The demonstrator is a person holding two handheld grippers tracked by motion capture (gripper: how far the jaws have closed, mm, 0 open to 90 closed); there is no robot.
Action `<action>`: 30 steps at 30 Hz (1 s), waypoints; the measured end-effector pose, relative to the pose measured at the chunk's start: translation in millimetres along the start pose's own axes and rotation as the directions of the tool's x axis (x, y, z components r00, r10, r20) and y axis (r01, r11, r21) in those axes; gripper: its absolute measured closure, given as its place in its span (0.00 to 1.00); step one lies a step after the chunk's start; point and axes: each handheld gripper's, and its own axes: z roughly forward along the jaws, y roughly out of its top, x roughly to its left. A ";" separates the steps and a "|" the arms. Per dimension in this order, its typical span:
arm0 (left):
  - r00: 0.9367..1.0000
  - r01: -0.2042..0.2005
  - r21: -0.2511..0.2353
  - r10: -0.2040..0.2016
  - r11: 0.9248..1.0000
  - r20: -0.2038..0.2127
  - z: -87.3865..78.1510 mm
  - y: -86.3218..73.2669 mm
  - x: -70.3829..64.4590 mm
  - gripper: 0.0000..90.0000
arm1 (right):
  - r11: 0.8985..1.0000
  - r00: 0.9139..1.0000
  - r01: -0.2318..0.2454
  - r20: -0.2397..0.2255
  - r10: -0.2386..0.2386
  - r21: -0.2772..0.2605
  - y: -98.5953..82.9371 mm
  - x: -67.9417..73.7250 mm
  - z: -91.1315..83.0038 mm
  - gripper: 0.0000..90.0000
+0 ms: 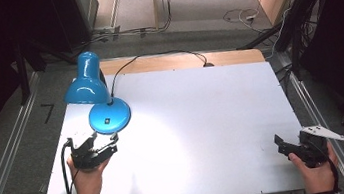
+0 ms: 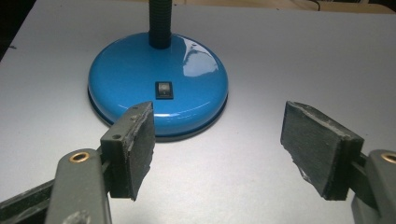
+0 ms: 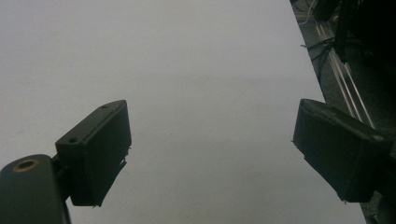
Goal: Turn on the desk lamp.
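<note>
Between the spread jaws of the left gripper (image 2: pixel 217 149) nothing was held; the two black pads stood wide apart above the white table (image 2: pixel 289 60), with bare surface under the gap. Just ahead of them, nearer the left-hand pad (image 2: pixel 133 149) than the other, the round blue base (image 2: pixel 156 91) of the desk lamp (image 1: pixel 91 82) was seen, close to the pad's tip but apart from it. On the near slope of that base a small black rocker switch (image 2: pixel 164 90) faced the gripper, and behind it the dark flexible neck (image 2: pixel 159 23) rose out of the top. In the high view the blue shade (image 1: pixel 86 80) was seen leaning over the far left of the base, and a black cord (image 1: pixel 154 56) ran off toward the table's far edge.

The step in hand was judged to be a reach for the switch. For it to be done well, the gripper would have to be shifted toward its own left, so that one pad tip was lined up with the rocker, and then lowered squarely and lightly; a sideways push was thought likely to slide the base across the smooth table.

Far off to the right, near the table's near corner, the right gripper (image 3: pixel 210 154) was held with its jaws likewise spread over bare table, gripping nothing.
</note>
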 end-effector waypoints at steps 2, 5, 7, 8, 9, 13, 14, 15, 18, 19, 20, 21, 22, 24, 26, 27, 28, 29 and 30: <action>1.000 0.000 0.001 0.000 1.000 -0.001 -0.7 -0.5 0.1 0.29 | 1.000 1.000 -0.001 0.002 0.001 0.001 -0.1 0.0 0.3 0.11; 1.000 0.000 -0.001 0.000 1.000 -0.006 -2.7 -1.0 0.2 0.29 | 1.000 1.000 0.000 0.001 0.000 0.000 0.0 0.2 -0.1 0.11; 1.000 0.000 -0.006 0.000 1.000 -0.004 -4.1 -1.0 -0.2 0.29 | 1.000 1.000 0.001 0.000 -0.001 0.000 0.0 0.1 -0.2 0.11; 1.000 -0.004 -0.005 0.003 1.000 -0.007 -5.0 -1.2 -0.3 0.29 | 1.000 1.000 0.000 0.000 0.000 0.001 -0.1 0.1 0.0 0.11; 1.000 -0.006 -0.004 0.005 1.000 -0.007 -5.8 -1.4 -0.3 0.29 | 1.000 1.000 -0.001 0.002 0.001 0.001 -0.1 0.1 0.2 0.11; 1.000 -0.008 0.007 0.008 1.000 -0.004 -5.9 -2.9 -0.1 0.29 | 1.000 1.000 -0.001 0.001 0.001 0.005 -0.1 0.8 0.4 0.11; 1.000 -0.010 0.010 0.010 1.000 -0.003 -6.0 -3.2 0.0 0.29 | 1.000 1.000 0.000 0.001 0.000 0.005 -0.1 0.9 0.4 0.11; 1.000 -0.011 0.010 0.011 1.000 -0.004 -6.2 -3.3 0.0 0.29 | 1.000 1.000 0.000 0.000 0.000 0.005 0.0 0.9 0.4 0.11; 1.000 -0.008 0.006 0.008 1.000 -0.001 -7.6 -3.5 0.0 0.29 | 1.000 1.000 -0.001 0.000 0.001 0.006 -0.1 0.8 0.5 0.11; 1.000 -0.010 0.007 0.010 1.000 -0.003 -8.0 -3.8 0.1 0.29 | 1.000 1.000 0.000 0.000 0.000 0.006 -0.1 0.6 0.6 0.11; 1.000 -0.009 0.007 0.009 1.000 -0.004 -8.1 -4.2 0.0 0.29 | 1.000 1.000 0.000 -0.001 0.000 0.005 -0.1 0.6 0.8 0.11; 1.000 -0.010 0.008 0.010 1.000 -0.004 -8.4 -4.5 0.2 0.29 | 1.000 1.000 0.000 0.000 0.000 0.005 -0.1 0.5 0.9 0.11; 1.000 -0.010 0.007 0.010 1.000 -0.007 -8.8 -4.7 0.2 0.29 | 1.000 1.000 0.000 0.000 0.000 0.006 -0.1 0.6 0.9 0.11; 1.000 -0.012 0.007 0.012 1.000 -0.010 -9.5 -5.0 0.9 0.29 | 1.000 1.000 0.000 0.000 0.000 0.007 -0.1 0.7 1.0 0.11; 1.000 -0.013 0.007 0.013 1.000 -0.011 -10.3 -5.3 1.4 0.29 | 1.000 1.000 0.001 -0.002 -0.001 0.006 -0.1 0.8 1.0 0.11; 1.000 -0.014 0.007 0.014 1.000 -0.011 -10.9 -5.4 1.6 0.29 | 1.000 1.000 0.001 -0.001 -0.001 0.006 -0.1 0.9 1.0 0.11; 1.000 -0.014 0.005 0.014 1.000 -0.011 -11.3 -5.6 1.8 0.29 | 1.000 1.000 0.000 -0.002 0.000 0.007 -0.1 1.0 1.1 0.11; 1.000 -0.016 0.006 0.016 1.000 -0.012 -11.7 -5.8 1.8 0.29 | 1.000 1.000 0.000 -0.001 0.000 0.008 -0.1 1.0 1.2 0.11; 1.000 -0.015 0.006 0.016 1.000 -0.013 -12.0 -6.1 1.8 0.29 | 1.000 1.000 0.001 -0.001 -0.001 0.009 -0.1 0.9 1.2 0.11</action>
